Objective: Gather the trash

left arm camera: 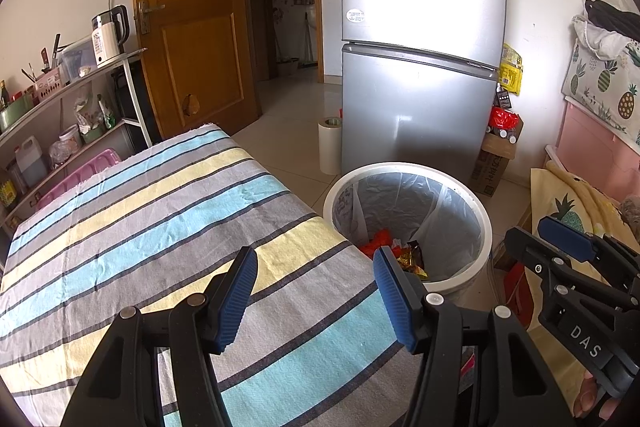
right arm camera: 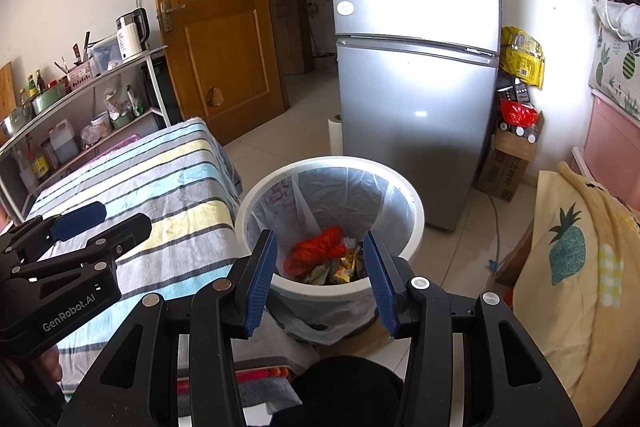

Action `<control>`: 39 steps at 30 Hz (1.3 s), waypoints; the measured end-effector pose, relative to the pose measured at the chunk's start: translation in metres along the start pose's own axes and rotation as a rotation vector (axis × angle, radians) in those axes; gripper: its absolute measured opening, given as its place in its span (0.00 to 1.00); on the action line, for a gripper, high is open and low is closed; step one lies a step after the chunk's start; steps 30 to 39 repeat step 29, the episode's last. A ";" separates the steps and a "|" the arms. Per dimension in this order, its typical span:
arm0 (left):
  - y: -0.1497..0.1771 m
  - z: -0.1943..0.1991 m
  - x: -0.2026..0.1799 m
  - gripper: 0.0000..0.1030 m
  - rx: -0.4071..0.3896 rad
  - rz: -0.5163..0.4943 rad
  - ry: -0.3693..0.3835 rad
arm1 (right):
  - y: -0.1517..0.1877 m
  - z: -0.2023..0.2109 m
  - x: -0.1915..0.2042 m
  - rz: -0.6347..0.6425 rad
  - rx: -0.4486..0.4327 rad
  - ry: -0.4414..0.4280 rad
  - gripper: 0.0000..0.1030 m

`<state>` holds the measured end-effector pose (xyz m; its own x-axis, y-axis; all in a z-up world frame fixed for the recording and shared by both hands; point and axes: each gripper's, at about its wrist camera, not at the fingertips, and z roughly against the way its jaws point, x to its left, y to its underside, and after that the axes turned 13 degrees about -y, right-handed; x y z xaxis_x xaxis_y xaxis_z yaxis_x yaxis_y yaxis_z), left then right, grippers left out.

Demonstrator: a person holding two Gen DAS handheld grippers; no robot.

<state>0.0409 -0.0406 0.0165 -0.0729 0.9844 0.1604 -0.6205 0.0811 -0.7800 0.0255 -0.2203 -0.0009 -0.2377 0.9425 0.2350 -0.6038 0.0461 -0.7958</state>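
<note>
Both tools hold nothing: the left gripper (left arm camera: 316,291), at the bottom of its frame, is spread wide over the striped cloth (left arm camera: 152,219), and the right gripper (right arm camera: 320,275) is released above the bin (right arm camera: 416,223) at center. The trash (right arm camera: 320,251), red and gold wrappers, lies inside the bin. The dropping step seems finished; the cloth shows no more litter, so the next move would be searching elsewhere.
</note>
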 end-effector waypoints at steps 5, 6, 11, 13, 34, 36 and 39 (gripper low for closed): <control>0.000 0.000 0.000 0.58 -0.001 0.000 -0.002 | 0.000 0.000 0.000 0.000 0.000 -0.001 0.45; 0.000 0.000 0.000 0.58 0.000 0.000 -0.002 | 0.000 0.000 0.000 0.000 0.000 -0.002 0.45; 0.000 0.000 0.000 0.58 0.000 0.002 0.000 | 0.000 0.000 0.000 0.001 -0.001 -0.002 0.45; 0.000 0.000 0.000 0.58 0.000 0.000 0.001 | 0.000 0.000 0.000 -0.001 0.000 -0.001 0.45; 0.001 -0.002 0.001 0.58 0.009 0.004 0.002 | 0.000 0.000 0.000 0.000 0.000 -0.002 0.45; 0.001 -0.002 0.001 0.58 0.009 0.004 0.002 | 0.000 0.000 0.000 0.000 0.000 -0.002 0.45; 0.001 -0.002 0.001 0.58 0.009 0.004 0.002 | 0.000 0.000 0.000 0.000 0.000 -0.002 0.45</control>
